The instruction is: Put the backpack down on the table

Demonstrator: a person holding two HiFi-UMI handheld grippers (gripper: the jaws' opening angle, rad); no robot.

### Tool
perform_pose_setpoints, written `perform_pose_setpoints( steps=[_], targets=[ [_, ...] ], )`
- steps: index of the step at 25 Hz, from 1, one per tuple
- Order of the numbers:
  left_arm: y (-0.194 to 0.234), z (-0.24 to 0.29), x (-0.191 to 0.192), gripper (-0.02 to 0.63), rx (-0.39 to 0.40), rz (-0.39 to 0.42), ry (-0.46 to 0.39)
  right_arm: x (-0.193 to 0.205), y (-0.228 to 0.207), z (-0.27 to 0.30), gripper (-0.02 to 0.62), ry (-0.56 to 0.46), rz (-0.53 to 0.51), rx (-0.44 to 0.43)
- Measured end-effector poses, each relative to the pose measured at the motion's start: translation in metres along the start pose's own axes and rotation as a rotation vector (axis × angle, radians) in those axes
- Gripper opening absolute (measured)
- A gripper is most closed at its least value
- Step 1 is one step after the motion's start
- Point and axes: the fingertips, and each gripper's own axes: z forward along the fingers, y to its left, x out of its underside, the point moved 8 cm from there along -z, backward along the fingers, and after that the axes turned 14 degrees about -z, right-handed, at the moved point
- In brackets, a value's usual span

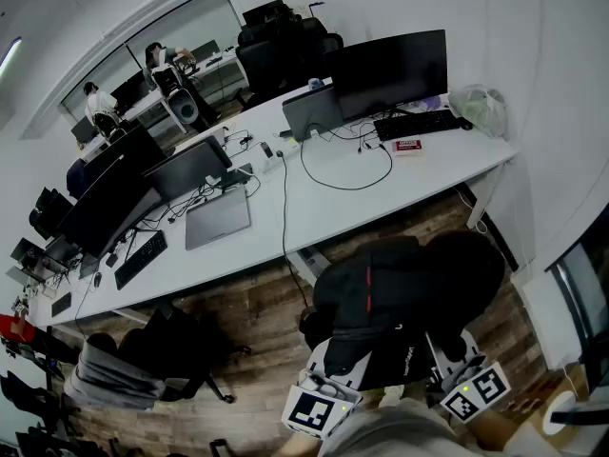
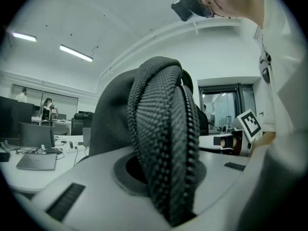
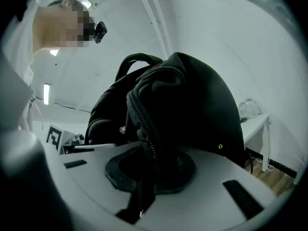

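Left gripper (image 2: pixel 161 191) was found clamped on the padded mesh strap (image 2: pixel 163 129) of the backpack (image 1: pixel 409 288), jaws pulled in narrow around it. Right gripper (image 3: pixel 147 186) was pinched shut on a zippered fold (image 3: pixel 142 124) of the same bag, so nothing was left loose on either side, fwiw.

Biggest thing first: the long white table (image 1: pixel 314 203) was stretched across the head view, with a wooden floor (image 1: pixel 257 303) seen in front of it. The black backpack was held up off that floor, just short of the table's near edge, and had not been set down on it yet.

On the table, a big dark monitor (image 1: pixel 390 69) was stood toward the far right, with a black keyboard (image 1: pixel 419 122) laid just in front of it. A closed grey laptop (image 1: pixel 217 219) was parked further left, near the front edge. An office chair (image 1: pixel 143 360) was pushed in at the lower left.

Smaller stuff: a crumpled plastic bag (image 1: pixel 481 108) was left at the table's right end, and a little red-and-white box (image 1: pixel 407 146) was sat just beside the keyboard.
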Motion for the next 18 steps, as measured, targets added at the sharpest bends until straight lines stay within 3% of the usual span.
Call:
perform_pose_setpoints(
  steps=[9, 18],
  targets=[
    [0.008, -0.061, 0.001, 0.057, 0.012, 0.007, -0.026, 0.005, 0.062, -0.007, 0.037, 0.0, -0.028, 0.021],
    [0.014, -0.077, -0.003, 0.057, 0.001, 0.03, -0.033, 0.005, 0.079, -0.003, 0.037, -0.001, -0.028, 0.015]
  ],
)
